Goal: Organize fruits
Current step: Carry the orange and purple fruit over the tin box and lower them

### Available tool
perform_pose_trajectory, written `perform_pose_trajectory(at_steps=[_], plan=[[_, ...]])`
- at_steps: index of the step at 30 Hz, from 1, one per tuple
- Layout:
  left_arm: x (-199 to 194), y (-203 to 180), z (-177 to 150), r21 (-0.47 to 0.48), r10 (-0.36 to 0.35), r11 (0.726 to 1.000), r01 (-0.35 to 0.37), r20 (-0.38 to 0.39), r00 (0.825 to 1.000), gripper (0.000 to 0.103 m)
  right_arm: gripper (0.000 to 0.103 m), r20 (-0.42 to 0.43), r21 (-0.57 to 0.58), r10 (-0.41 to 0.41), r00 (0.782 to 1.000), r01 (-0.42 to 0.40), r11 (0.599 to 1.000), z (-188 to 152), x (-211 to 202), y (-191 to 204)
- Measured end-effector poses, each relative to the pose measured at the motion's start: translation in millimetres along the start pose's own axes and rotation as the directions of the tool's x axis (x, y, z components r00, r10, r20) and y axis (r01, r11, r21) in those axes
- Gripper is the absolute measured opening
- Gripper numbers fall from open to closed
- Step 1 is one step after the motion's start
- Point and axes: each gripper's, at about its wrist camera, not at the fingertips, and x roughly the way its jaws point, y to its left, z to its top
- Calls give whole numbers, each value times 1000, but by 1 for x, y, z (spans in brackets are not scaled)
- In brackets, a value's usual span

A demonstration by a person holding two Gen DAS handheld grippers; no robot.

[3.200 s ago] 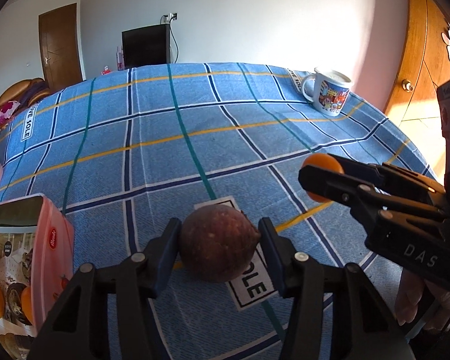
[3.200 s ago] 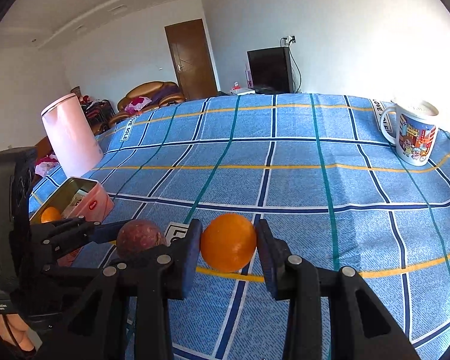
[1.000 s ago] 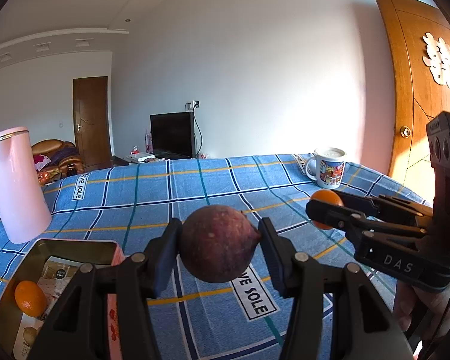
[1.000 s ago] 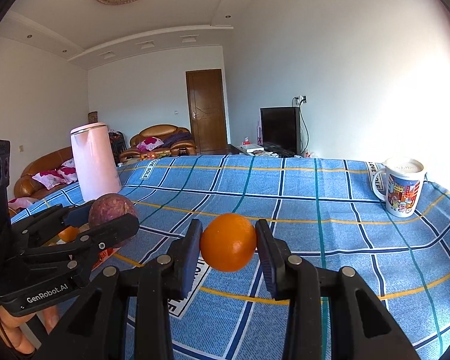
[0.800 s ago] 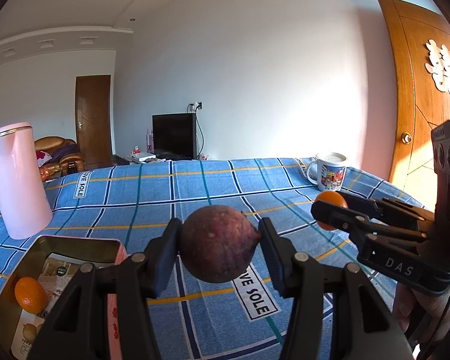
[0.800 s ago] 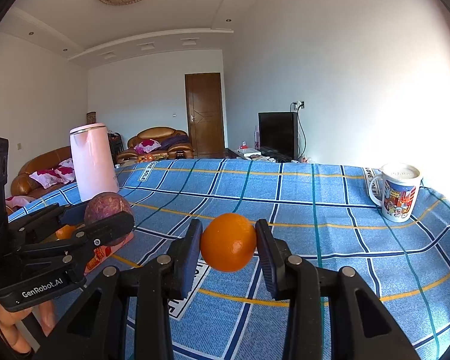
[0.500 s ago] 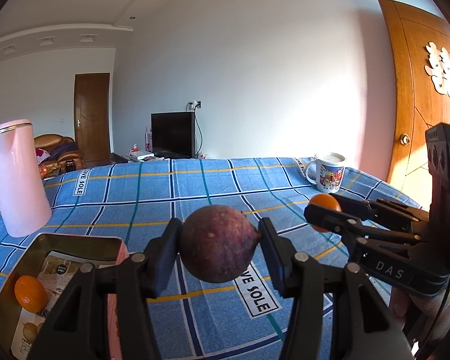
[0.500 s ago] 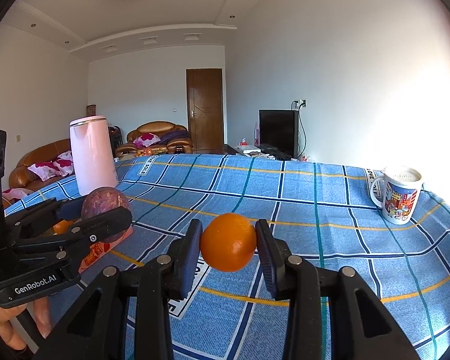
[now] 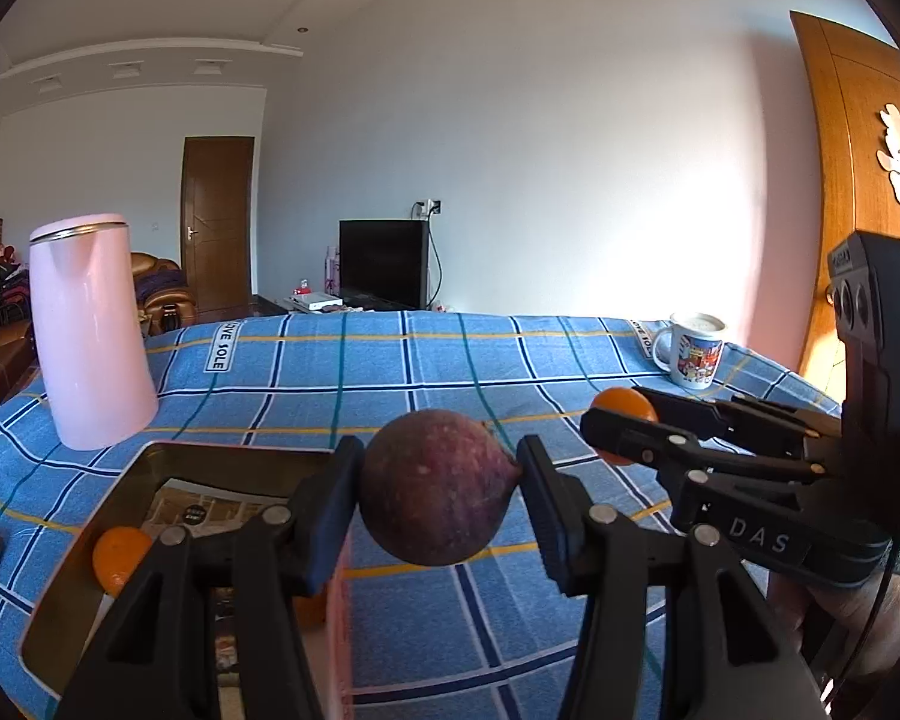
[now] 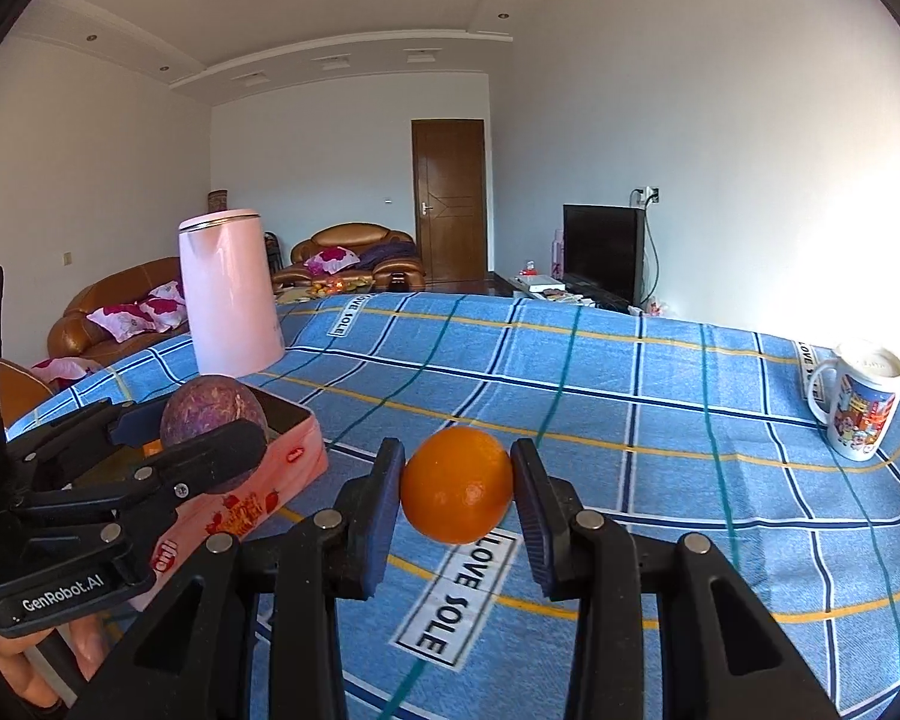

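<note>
One small orange in the tin — on printed paper.

Both wrist views look low across the tablecloth (shared), each sighting the other.

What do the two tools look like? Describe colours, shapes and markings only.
Both are matte black plastic with flat ribbed fingers and silver rivets. The left tool reads "GenRobot.AI" in white; the right tool reads "DAS" and has a boxy black camera block with round lenses and a green light. A thin black cable hangs near it. Bare skin shows; no sleeves.
</note>
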Motion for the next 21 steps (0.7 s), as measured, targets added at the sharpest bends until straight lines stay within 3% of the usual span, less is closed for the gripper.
perform_pose_trajectory(at_steps=[10, 21], plan=[[-20, 47, -6, -46, 87, 995, -88, -13, 996, 54, 39, -16, -66, 114, 993, -115, 991, 15, 23, 61], [-43, 89, -10, -76, 165, 983, -166, -21, 986, 54, 39, -39, -107, 188, 981, -191, 976, 21, 37, 104]])
